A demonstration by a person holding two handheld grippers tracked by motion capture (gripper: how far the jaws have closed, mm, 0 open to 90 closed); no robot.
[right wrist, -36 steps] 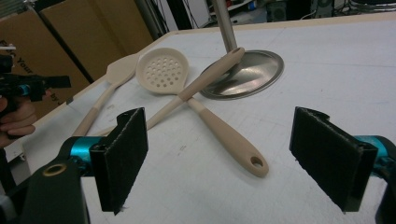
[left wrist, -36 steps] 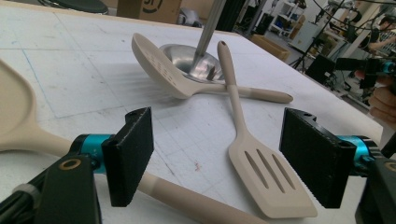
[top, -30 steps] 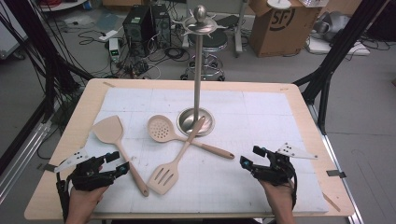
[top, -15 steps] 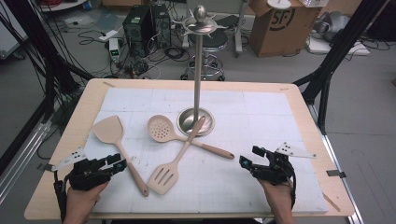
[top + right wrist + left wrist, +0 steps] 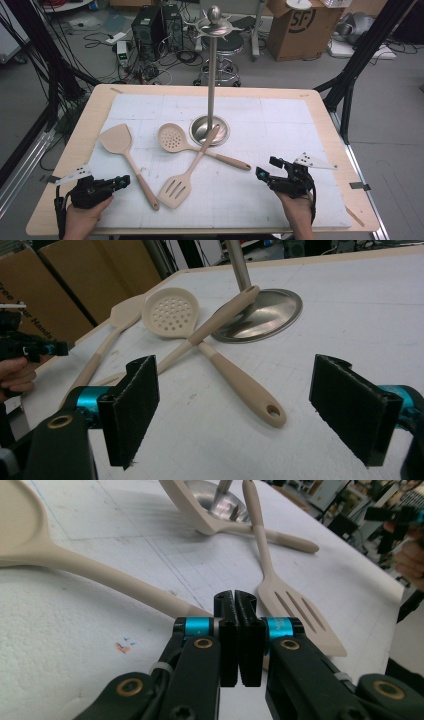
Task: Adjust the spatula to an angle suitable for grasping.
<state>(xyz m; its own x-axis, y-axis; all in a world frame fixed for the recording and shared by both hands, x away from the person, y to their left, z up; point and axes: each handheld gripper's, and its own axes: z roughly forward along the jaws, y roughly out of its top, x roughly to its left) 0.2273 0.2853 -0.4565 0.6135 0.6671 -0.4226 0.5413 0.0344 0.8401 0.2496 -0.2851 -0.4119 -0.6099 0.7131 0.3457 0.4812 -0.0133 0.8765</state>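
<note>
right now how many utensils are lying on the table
3. A solid turner lies at left, a skimmer spoon in the middle beside the stand's base, and a slotted turner crosses the skimmer's handle.

My black two-jaw left tongs (image 5: 235, 597) show cyan bands, brass rivets and ribbed pads; my right tongs (image 5: 260, 405) wear dark foam pads; grey three-cornered plates top both.

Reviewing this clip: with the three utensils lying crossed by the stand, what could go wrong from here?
1. The slotted turner has its handle across the skimmer handle and resting on the stand base; lifting either could drag the other.
2. The left gripper has just been closing with nothing between its jaws, right beside the solid spatula; moving forward shut may push it.
3. The tall stand could tip if bumped.
</note>
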